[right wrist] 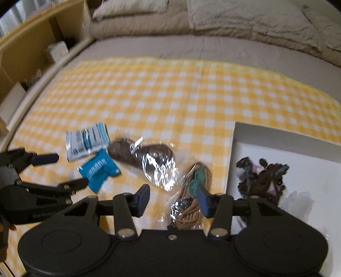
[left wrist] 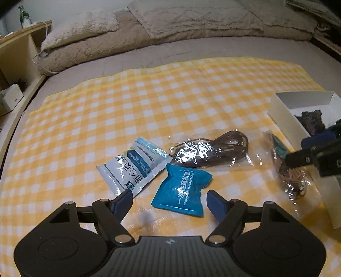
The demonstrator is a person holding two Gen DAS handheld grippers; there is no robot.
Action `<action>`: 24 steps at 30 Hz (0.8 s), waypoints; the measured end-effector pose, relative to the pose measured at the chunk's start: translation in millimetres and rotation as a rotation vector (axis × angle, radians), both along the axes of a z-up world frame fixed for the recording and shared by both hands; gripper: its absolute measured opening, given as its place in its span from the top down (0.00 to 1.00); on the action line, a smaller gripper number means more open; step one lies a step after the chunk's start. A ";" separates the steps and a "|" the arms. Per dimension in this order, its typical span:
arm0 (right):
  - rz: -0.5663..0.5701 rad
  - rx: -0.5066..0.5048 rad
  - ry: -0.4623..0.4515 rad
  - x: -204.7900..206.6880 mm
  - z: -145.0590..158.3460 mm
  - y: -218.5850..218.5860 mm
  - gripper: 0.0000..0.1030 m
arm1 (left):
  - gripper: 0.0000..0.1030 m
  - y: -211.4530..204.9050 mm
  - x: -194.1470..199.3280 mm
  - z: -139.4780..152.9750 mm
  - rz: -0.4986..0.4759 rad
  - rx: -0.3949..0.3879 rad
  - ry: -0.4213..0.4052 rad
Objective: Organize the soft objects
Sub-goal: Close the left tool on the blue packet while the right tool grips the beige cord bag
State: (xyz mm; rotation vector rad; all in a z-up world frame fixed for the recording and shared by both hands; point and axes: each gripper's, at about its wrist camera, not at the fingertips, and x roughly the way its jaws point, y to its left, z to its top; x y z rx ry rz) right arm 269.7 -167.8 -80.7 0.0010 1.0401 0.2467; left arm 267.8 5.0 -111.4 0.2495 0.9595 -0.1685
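Observation:
On the yellow checked cloth (left wrist: 149,102) lie a white-blue packet (left wrist: 134,168), a teal packet (left wrist: 183,189), a clear bag of dark brown cord (left wrist: 211,151) and a clear bag of tan cord (right wrist: 191,198). My left gripper (left wrist: 169,201) is open, its fingers either side of the teal packet's near end. My right gripper (right wrist: 172,198) is open above the tan cord bag; it also shows in the left wrist view (left wrist: 307,151). A white box (right wrist: 283,136) at right holds a dark fuzzy bundle (right wrist: 262,179).
Beige bedding and pillows (left wrist: 170,27) lie behind the cloth. A wooden shelf unit (left wrist: 19,49) with a green bottle (left wrist: 23,16) stands at the left bed edge. The left gripper shows in the right wrist view (right wrist: 64,170).

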 end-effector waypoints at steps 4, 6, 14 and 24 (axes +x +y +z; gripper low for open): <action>0.021 -0.077 0.057 6.9 -16.7 8.8 0.57 | 0.26 -0.6 10.4 -9.5 -0.007 0.006 0.015; 0.024 -0.128 0.076 7.8 -25.3 12.4 0.58 | 0.27 -1.0 15.1 -14.6 -0.011 0.013 0.023; 0.024 -0.140 0.132 14.7 -44.6 12.1 0.58 | 0.35 -1.4 27.4 -32.2 -0.021 0.024 0.060; 0.093 -0.144 0.119 12.6 -47.0 20.6 0.70 | 0.42 -0.7 42.6 -40.5 -0.005 0.026 0.030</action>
